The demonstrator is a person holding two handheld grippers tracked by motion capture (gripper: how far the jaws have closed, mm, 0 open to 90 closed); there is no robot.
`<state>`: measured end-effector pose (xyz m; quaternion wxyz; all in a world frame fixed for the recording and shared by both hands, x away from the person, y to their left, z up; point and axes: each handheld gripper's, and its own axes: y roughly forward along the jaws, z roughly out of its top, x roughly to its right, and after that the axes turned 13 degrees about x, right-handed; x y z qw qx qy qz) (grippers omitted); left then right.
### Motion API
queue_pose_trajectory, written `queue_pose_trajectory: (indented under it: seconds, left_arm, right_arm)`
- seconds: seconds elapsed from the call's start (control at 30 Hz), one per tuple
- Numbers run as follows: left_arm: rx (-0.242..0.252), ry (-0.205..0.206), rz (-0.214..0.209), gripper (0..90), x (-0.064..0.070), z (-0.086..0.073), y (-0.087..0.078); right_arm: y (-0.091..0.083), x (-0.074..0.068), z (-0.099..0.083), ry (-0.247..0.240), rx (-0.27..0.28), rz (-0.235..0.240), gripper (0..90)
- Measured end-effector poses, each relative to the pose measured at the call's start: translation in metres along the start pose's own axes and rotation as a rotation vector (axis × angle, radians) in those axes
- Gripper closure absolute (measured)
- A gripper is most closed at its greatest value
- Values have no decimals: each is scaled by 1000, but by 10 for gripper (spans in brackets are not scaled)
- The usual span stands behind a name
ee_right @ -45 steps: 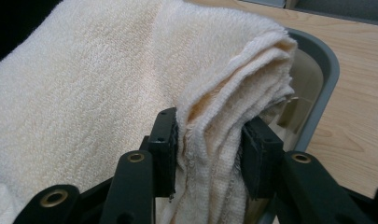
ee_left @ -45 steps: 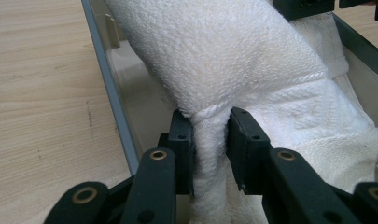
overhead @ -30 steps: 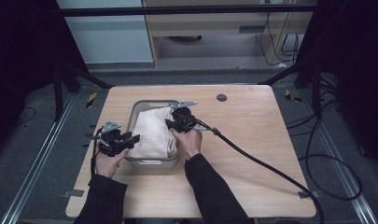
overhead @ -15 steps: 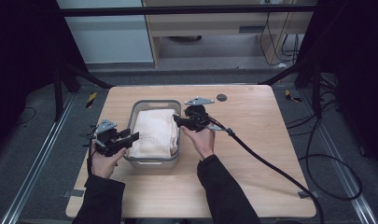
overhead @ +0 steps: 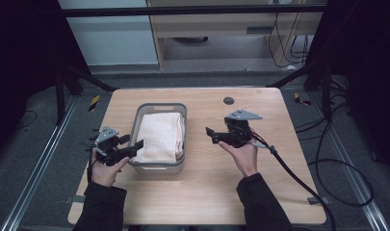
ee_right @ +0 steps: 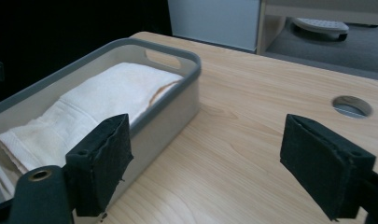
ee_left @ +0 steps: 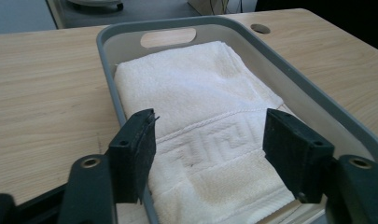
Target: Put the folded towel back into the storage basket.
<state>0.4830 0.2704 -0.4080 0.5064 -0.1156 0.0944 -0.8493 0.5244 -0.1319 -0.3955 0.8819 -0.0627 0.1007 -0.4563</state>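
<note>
Spread and empty, the left gripper point(overhead: 135, 146) is held at the near left corner of the grey basket point(overhead: 160, 167), where the folded white towel point(overhead: 160, 136) is laid lengthwise toward the far handle, its near end cut off, while the right gripper point(overhead: 213, 135), likewise spread, is kept well right of the basket.

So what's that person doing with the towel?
A person holds a gripper in each hand at a table. A folded white towel lies inside a grey basket. The left gripper is open at the basket's near corner. The right gripper is open over bare wood beside the basket. Neither holds anything.
</note>
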Motion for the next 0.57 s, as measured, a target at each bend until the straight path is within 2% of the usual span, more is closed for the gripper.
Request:
queue_pose_trajectory:
  seconds: [0.1, 0.37, 0.57]
  left_arm:
    - [0, -1, 9, 301, -3, -3, -3]
    - [14, 12, 33, 265, -11, -12, -17]
    - [31, 21, 54, 260, -17, -19, -28]
  right_arm:
    - [-19, 13, -9, 2, 19, -16, 138]
    - [-60, 45, -34, 27, 2, -61, 111]
    - [-80, 59, -48, 21, -19, -92, 95]
